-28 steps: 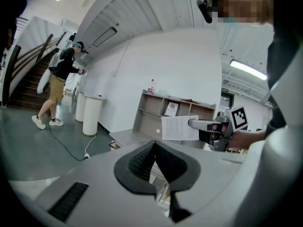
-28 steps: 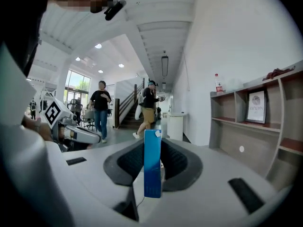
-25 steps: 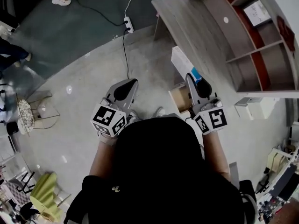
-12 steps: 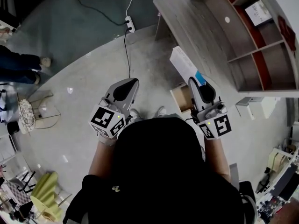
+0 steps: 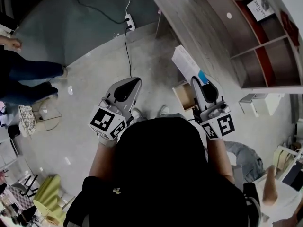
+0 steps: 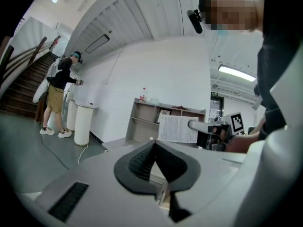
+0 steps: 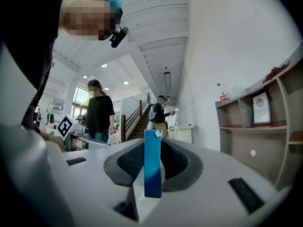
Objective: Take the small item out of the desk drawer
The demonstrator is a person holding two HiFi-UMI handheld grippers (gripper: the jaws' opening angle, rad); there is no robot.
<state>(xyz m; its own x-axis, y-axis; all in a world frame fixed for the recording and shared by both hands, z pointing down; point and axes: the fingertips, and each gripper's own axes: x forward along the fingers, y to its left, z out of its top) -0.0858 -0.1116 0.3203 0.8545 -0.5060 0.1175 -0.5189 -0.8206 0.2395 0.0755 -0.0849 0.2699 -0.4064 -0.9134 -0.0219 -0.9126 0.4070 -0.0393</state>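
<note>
- Underfoot, the grey floor (image 5: 94, 70) fills most of the head view. A person stands on it with 2 sets of tongs held out level in front.
- bench (image 5: 189, 18): upper right, wood-grain top, bare where it shows. A shelf unit (image 5: 265, 41) stands along its far side.
- drawer (image 5: 182, 96): pulled open below the bench's front edge, just beside the right tongs. The visible part of the inside looks bare; the rest is hidden behind the tongs.
- left tongs (image 5: 136, 81): pads closed together at the tips with nothing between them, hanging over open floor, well apart from the bench.
- right tongs (image 5: 194, 79): clenched on the small item (image 5: 186, 64), 1 pad on each broad face, gripping its blue end.
- small item: a thin flat carton with a white printed face and a blue near end.
  - It sticks out past the tong tips in the air, above the drawer and near the bench edge.
  - It touches neither, so the removal looks done.
- Handling, as a judgement:
  - It is probably light thin card, stiff enough to stand out unsupported but easy to crush.
  - The smooth faces could pivot or slip, since only 1 end is gripped.
  - The best hold is across the 2 broad faces, nearer the middle, with a moderate squeeze.
</note>
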